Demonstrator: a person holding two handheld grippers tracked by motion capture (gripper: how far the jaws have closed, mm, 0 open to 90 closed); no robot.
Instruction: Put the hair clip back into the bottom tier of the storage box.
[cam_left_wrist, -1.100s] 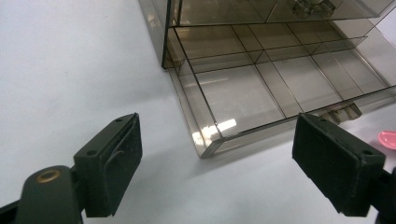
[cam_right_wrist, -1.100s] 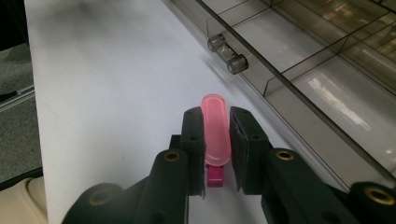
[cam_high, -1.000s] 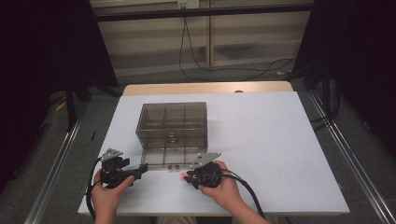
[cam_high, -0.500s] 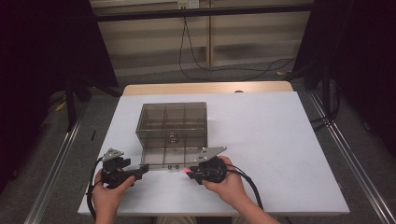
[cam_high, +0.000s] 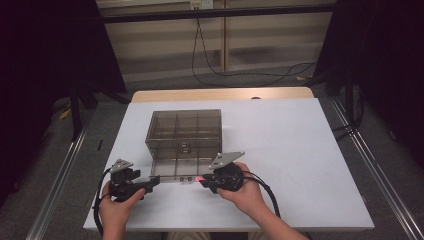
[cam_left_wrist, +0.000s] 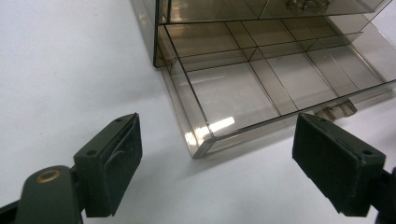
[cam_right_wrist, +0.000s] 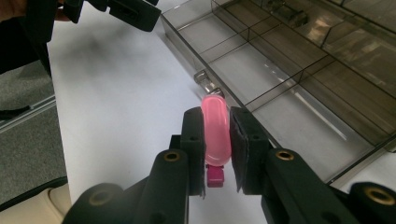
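A smoky clear drawer cabinet (cam_high: 184, 131) stands on the white table (cam_high: 300, 150), its bottom drawer (cam_left_wrist: 243, 88) pulled out toward me, with empty compartments. My right gripper (cam_high: 204, 181) is shut on a small pink oblong object (cam_right_wrist: 215, 128) with a darker magenta end, held just in front of the open drawer (cam_right_wrist: 280, 79) near its handle (cam_right_wrist: 204, 78). My left gripper (cam_high: 152, 181) rests by the drawer's front left corner (cam_left_wrist: 198, 149), jaws open with nothing between the pads (cam_left_wrist: 119, 158).
A second drawer above holds a small dark item (cam_left_wrist: 306, 4). The table's front edge lies right under both hands (cam_high: 120, 210). Cables (cam_high: 235, 70) trail on the floor beyond the table; rails (cam_high: 55, 190) flank both sides.
The right gripper has risen slightly and edged toward the drawer front with the pink object in it. The left gripper has stayed put.
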